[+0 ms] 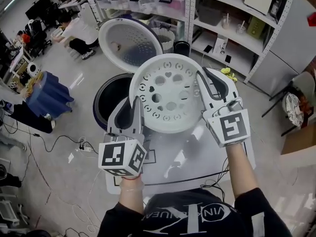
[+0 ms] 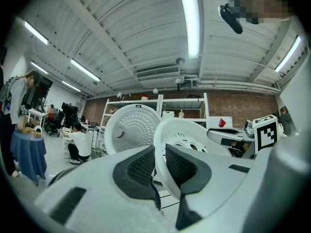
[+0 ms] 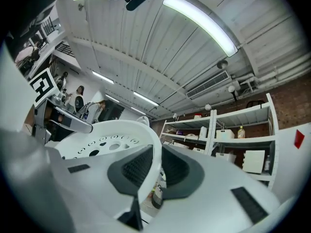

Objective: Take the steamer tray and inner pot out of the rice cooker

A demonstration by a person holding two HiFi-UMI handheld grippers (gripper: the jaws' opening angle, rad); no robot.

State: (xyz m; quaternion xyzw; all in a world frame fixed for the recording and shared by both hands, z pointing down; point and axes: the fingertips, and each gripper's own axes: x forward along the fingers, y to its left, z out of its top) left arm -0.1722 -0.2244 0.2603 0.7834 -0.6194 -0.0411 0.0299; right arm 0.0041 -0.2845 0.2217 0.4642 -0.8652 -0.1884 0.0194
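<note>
I hold the white steamer tray [image 1: 168, 95], round and pierced with holes, in the air over the white table [image 1: 197, 157]. My left gripper [image 1: 137, 113] is shut on its near-left rim. My right gripper [image 1: 206, 90] is shut on its right rim. In the left gripper view the tray's [image 2: 189, 135] rim runs between the dark pads of the left gripper [image 2: 160, 166]. The right gripper view shows the tray's [image 3: 112, 140] rim pinched by the right gripper [image 3: 156, 166]. The rice cooker [image 1: 101, 117] stands to the tray's left with its lid [image 1: 129, 43] raised. Its inside looks dark, partly hidden by the tray.
Metal shelves [image 1: 237, 28] with boxes and bottles stand at the back right. A blue-covered table [image 1: 47, 95] is at the left, with cables [image 1: 64, 142] on the floor near it. A person [image 1: 79, 38] sits far behind the cooker.
</note>
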